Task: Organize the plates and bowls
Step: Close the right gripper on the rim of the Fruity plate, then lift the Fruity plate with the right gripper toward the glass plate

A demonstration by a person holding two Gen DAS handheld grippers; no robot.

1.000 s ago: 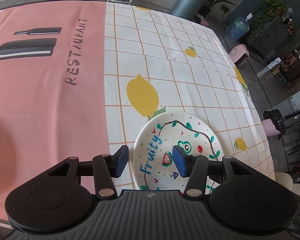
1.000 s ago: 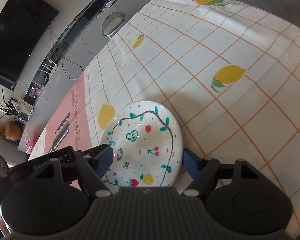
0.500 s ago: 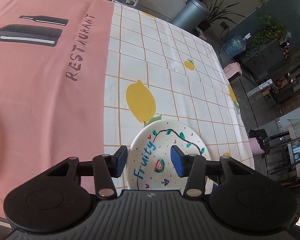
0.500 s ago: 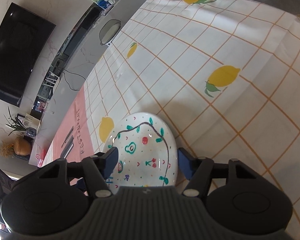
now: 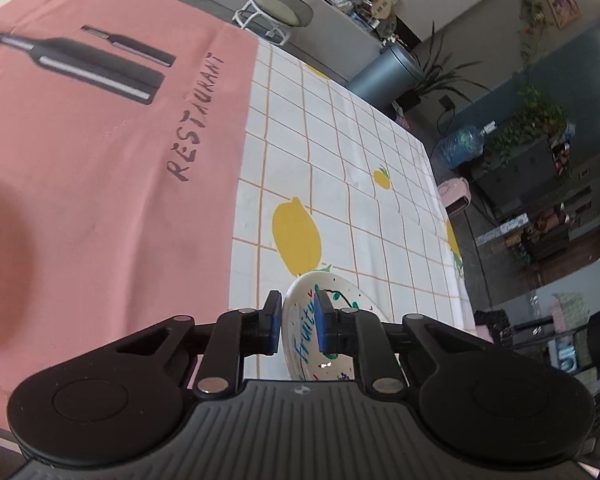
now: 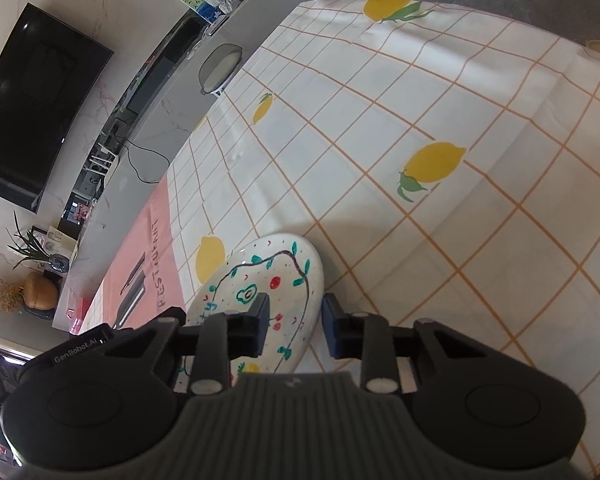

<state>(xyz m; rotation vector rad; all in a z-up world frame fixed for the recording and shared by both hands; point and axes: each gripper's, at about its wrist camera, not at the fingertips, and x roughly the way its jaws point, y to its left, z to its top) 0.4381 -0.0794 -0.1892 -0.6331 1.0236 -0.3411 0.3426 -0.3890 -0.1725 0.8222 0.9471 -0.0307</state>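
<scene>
A white plate painted with fruit and the word "Fruity" (image 5: 306, 340) sits low in both wrist views, tilted up off the tablecloth. My left gripper (image 5: 298, 326) is shut on the plate's left rim, one blue pad on each side. In the right wrist view the plate (image 6: 276, 280) lies between the fingers of my right gripper (image 6: 294, 326), whose jaws straddle its right rim with a gap still showing on the right side. Most of the plate's near part is hidden by the gripper bodies.
The table carries a pink "RESTAURANT" cloth (image 5: 100, 168) on the left and a white lemon-print cloth (image 6: 420, 140) on the right. A stool (image 5: 278, 10), a grey bin (image 5: 384, 76) and plants stand beyond the far table edge.
Both grippers have narrowed around the plate's opposite rims; the left one has closed onto it. The plate has tipped up from lying flat.
</scene>
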